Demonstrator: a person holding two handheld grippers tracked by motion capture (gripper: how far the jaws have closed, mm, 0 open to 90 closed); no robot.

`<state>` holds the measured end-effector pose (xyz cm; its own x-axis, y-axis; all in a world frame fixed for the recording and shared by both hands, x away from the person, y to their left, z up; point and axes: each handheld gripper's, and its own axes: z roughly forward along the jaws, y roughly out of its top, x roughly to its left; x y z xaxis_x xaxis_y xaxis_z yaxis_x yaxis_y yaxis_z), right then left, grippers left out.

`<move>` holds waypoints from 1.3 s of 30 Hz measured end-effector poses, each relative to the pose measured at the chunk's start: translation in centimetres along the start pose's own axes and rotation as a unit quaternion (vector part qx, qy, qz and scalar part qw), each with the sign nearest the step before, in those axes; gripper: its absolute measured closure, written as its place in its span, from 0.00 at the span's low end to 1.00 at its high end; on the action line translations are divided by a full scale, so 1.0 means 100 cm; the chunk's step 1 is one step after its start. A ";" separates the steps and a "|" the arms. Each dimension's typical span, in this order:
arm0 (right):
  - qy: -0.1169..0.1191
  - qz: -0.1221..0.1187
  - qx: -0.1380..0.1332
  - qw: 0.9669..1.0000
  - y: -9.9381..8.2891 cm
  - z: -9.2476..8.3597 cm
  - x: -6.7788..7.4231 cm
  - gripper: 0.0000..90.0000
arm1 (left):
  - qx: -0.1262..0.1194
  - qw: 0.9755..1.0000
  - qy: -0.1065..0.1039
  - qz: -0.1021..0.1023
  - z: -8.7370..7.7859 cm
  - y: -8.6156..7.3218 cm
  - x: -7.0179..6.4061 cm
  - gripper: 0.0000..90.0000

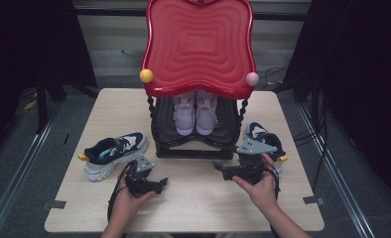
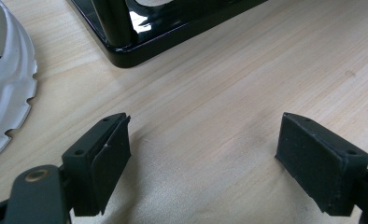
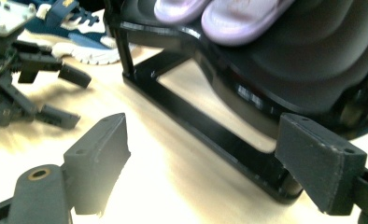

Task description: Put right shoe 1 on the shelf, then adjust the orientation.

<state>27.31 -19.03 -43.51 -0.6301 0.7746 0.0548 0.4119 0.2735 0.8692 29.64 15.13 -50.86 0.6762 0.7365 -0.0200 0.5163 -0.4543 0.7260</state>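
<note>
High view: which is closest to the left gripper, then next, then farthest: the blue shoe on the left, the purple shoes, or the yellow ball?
From the left gripper:
1. Blue shoe, just up and left on the table.
2. Purple shoes, on the rack's lower shelf, behind.
3. Yellow ball, up at the red top's corner.

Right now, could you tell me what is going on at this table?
A person holds a hand-held gripper in each hand in front of a two-tier shoe rack. The left hand-held gripper and right hand-held gripper are both open and empty. Pink shoes sit on the lower shelf; one blue sneaker lies left of the rack, another right.
</note>
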 end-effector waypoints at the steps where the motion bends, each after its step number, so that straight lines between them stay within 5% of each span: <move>1: 0.001 -0.002 0.002 1.000 -0.003 0.000 -0.001 0.17 | 0.000 1.000 0.000 0.000 0.000 0.000 0.000 0.19; 19: 0.037 -0.012 0.064 0.997 -0.053 -0.001 -0.009 0.16 | 0.000 1.000 0.000 0.000 0.000 0.000 0.000 0.19; 29: 0.053 -0.009 0.097 0.994 -0.069 0.002 -0.016 0.16 | 0.000 1.000 0.000 0.000 0.000 0.000 0.000 0.19; 39: 0.059 -0.035 0.129 0.989 -0.077 0.009 -0.012 0.16 | 0.000 1.000 0.000 0.000 0.000 0.000 0.000 0.19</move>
<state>25.51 -21.55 -50.75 -0.7288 0.6813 0.0687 0.5092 0.4721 0.7196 29.65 15.13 -50.86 0.6760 0.7366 -0.0198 0.5162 -0.4541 0.7262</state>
